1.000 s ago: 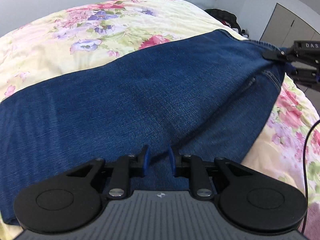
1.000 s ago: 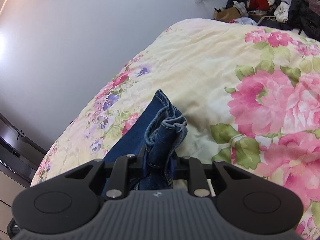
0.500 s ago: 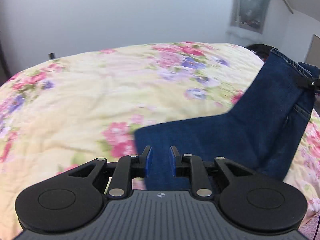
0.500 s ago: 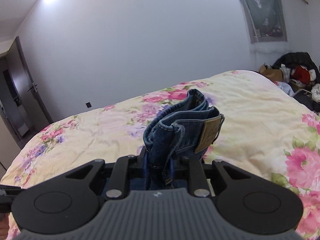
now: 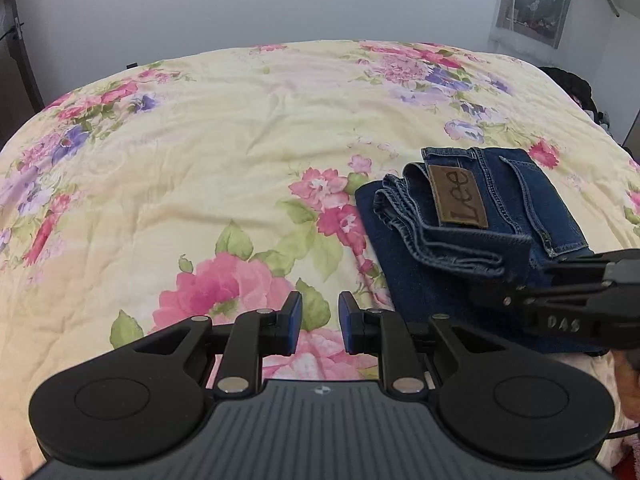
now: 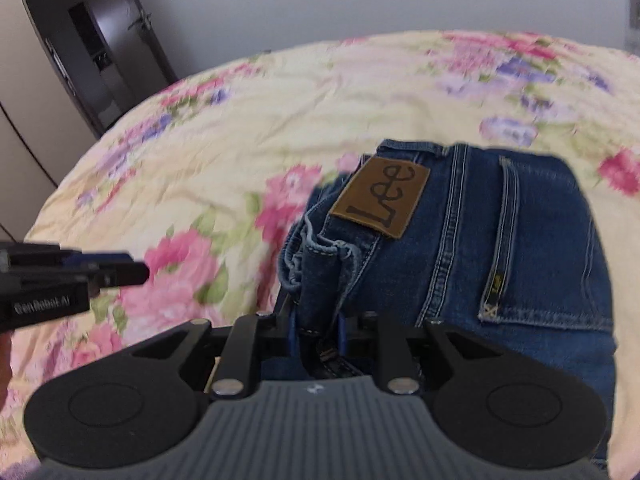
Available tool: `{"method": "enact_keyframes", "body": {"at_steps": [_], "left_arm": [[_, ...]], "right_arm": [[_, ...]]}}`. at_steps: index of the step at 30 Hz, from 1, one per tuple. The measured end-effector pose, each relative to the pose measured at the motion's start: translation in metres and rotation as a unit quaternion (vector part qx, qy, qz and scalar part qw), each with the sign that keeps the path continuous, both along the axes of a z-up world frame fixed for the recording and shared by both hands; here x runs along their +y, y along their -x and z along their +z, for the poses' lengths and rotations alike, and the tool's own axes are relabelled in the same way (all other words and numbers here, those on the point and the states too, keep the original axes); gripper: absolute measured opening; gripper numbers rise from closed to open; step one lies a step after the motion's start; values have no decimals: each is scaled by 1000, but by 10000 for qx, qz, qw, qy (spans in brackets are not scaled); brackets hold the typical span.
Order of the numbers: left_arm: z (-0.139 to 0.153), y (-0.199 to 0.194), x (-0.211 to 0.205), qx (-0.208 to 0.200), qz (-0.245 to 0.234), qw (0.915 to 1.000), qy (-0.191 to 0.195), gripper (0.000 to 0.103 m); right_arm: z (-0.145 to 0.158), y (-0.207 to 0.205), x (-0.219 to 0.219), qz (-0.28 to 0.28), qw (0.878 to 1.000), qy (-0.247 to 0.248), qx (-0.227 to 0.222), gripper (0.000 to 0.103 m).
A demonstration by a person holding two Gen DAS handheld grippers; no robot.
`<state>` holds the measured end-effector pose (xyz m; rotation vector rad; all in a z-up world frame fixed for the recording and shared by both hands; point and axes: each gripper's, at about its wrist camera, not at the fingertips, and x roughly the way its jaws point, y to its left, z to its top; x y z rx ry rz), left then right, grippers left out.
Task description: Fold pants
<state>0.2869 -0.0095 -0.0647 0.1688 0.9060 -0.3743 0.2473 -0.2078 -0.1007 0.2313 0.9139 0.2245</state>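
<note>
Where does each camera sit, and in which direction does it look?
Left wrist: on the left gripper, looking down across the floral quilt; its jaws are empty, and the right gripper enters at right.
Right wrist: on the right gripper, looking down at the folded jeans that its jaws clamp; the left gripper enters at left.
Shared: jeans, Lee patch, quilt.

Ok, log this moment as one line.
jeans: folded on bed | right gripper: shut on jeans | left gripper: open, empty
</note>
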Motion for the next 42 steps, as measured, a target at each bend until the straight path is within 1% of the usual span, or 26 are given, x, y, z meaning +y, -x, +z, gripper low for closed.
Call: {"method": "enact_keyframes", "body": {"at_steps": [3, 5, 8, 9, 10, 14, 15, 17, 19, 21, 22, 24, 25, 27, 30, 31, 32, 33, 34, 35, 36, 37, 39, 40, 41, 42], "left_arm": [[-3, -4, 0, 99, -62, 9995, 297, 24], [-4, -11, 0, 257, -46, 9979, 591, 28], [0, -18, -2, 412, 43, 9939, 1026, 34], [1, -22, -4, 447, 73, 9925, 1135, 35], [3, -24, -5, 486, 98, 9910, 1241, 37], [5, -40, -13, 632, 219, 9853, 1574, 38], [5, -45, -15, 663, 265, 9838, 1647, 38], [2, -58, -19, 766, 393, 9790, 1846, 38], [-7, -76, -20, 970, 576, 9700, 2155, 38], [-22, -94, -21, 1226, 782, 9583, 2459, 38], [-29, -101, -22, 1323, 876, 9534, 2566, 38], [-47, -117, -24, 1483, 1087, 9441, 2735, 38], [-55, -124, -25, 1533, 1140, 9405, 2809, 38], [-71, -137, -28, 1681, 1207, 9330, 2943, 38], [-90, -151, -31, 1951, 1258, 9168, 3249, 38], [-92, -154, -32, 1938, 1277, 9153, 3293, 38], [-92, -157, -32, 1900, 1237, 9141, 3362, 34], [-88, -158, -32, 1810, 1188, 9140, 3431, 31], [-81, -157, -32, 1662, 1063, 9145, 3532, 28], [-73, -158, -34, 1570, 822, 9114, 3715, 19], [-66, -160, -37, 1590, 593, 9053, 3894, 18], [-60, -160, -41, 1574, 505, 9066, 3882, 18], [-49, -160, -52, 1365, 463, 9274, 3451, 18], [-48, -160, -56, 1354, 467, 9363, 3208, 18], [-48, -159, -59, 1385, 460, 9423, 3011, 18], [-50, -157, -59, 1430, 415, 9438, 2950, 18]], "right_arm": [[-18, -1, 9, 100, 9999, 97, 89, 15], [-23, -3, 4, 125, 9995, 2, 276, 17], [-25, -10, -2, 204, 9982, -277, 497, 32], [-25, -11, -3, 252, 9969, -456, 595, 39], [-23, -12, -5, 290, 9955, -593, 676, 43], [-6, -11, -11, 522, 9917, -793, 872, 44], [2, -11, -17, 523, 9919, -819, 814, 44], [19, -13, -31, 436, 9952, -670, 561, 44], [31, -20, -47, 284, 9982, -409, 320, 44], [34, -29, -66, 52, 9998, -36, 194, 42], [32, -33, -76, -75, 9998, 142, 155, 35], [25, -41, -96, -276, 9990, 333, 143, 26], [20, -43, -104, -340, 9987, 343, 170, 20], [9, -46, -121, -440, 9985, 242, 211, 17], [-8, -46, -130, -381, 9989, 104, 268, 14], [-13, -45, -131, -335, 9991, 90, 233, 14], [-15, -44, -131, -305, 9993, 104, 199, 14], [-19, -45, -131, -275, 9994, 119, 167, 15], [-20, -44, -131, -259, 9995, 119, 142, 15], [-22, -44, -131, -249, 9996, 105, 119, 15], [-23, -44, -132, -240, 9996, 69, 101, 15], [-24, -43, -133, -245, 9997, 31, 88, 15], [-27, -43, -136, -283, 9995, -73, 76, 15], [-29, -42, -137, -299, 9995, -111, 74, 15], [-31, -44, -137, -323, 9994, -141, 73, 15], [-31, -43, -138, -345, 9992, -167, 70, 15]]}}
